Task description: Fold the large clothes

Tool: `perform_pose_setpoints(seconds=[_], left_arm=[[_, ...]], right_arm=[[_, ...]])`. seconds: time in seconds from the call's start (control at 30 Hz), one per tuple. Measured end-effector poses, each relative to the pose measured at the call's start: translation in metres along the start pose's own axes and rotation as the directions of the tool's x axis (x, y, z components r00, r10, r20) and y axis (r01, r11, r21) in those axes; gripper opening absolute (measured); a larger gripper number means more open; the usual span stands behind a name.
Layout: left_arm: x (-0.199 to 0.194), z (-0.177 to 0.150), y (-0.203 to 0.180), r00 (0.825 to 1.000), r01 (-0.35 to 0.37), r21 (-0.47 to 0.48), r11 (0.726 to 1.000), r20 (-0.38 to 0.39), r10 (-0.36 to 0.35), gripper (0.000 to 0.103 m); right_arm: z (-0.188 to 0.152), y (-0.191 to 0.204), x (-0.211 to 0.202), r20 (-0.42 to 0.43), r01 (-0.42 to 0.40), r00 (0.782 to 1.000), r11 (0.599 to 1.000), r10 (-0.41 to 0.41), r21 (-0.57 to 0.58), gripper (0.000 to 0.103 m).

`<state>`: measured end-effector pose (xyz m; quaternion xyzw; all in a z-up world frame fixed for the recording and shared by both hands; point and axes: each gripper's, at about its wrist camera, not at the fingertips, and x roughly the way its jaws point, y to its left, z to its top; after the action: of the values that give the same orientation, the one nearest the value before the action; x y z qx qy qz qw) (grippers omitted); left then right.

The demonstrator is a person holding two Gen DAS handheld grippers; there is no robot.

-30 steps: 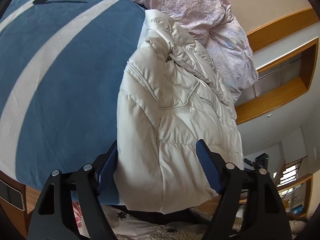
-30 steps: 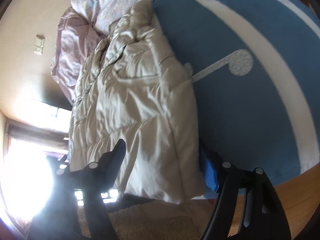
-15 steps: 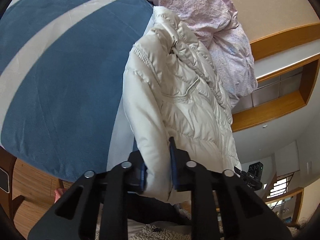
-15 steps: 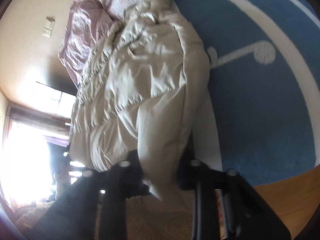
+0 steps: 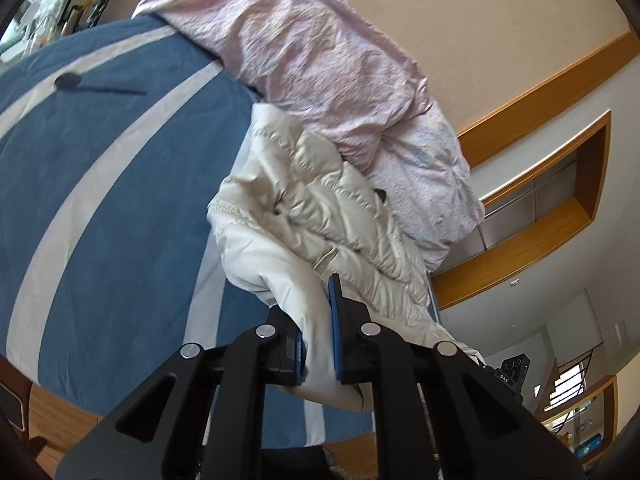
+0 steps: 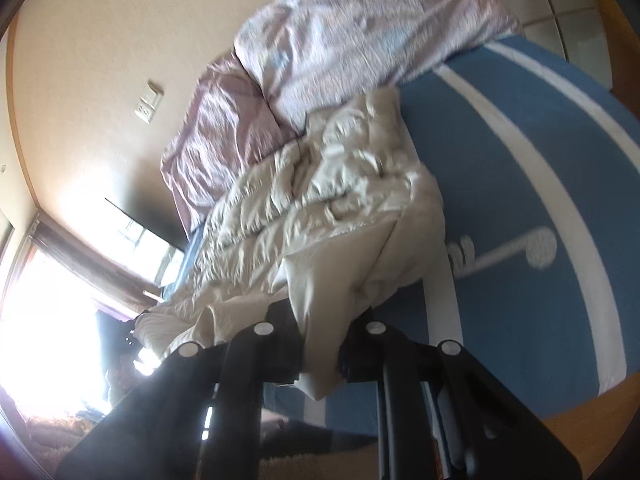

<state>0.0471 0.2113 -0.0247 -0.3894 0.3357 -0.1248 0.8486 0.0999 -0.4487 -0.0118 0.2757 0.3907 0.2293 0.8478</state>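
This is a bedroom in somebody's home. A bed [image 5: 100,200] fills most of the room, spread with a blue cover crossed by pale stripes, and a crumpled pink duvet [image 5: 320,60] is heaped at its far end against a plain beige wall [image 5: 500,20]. A light switch plate [image 6: 149,102] sits on that wall. There is warm wooden trim, a recessed wooden shelf [image 5: 560,200], and bright daylight pours through a window [image 6: 48,300] with a dark frame.

Left hand-held gripper [image 5: 318,344] and right hand-held gripper [image 6: 320,354], both clamped, tilted downward.
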Motion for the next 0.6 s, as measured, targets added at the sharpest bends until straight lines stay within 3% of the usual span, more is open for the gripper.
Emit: perform_pose_setpoints(seconds=[0.33, 0.6], left_arm=[[0.000, 0.025, -0.025, 0.998, 0.019, 0.040, 0.999, 0.059, -0.021, 0.010], [0.010, 0.062, -0.041, 0.992, 0.051, 0.036, 0.998, 0.114, -0.055, 0.010]], right_arm=[[0.027, 0.026, -0.003, 0.131, -0.002, 0.991, 0.999, 0.007, -0.040, 0.014], [0.071, 0.043, 0.002, 0.219, -0.071, 0.973, 0.997, 0.078, -0.040, 0.014]])
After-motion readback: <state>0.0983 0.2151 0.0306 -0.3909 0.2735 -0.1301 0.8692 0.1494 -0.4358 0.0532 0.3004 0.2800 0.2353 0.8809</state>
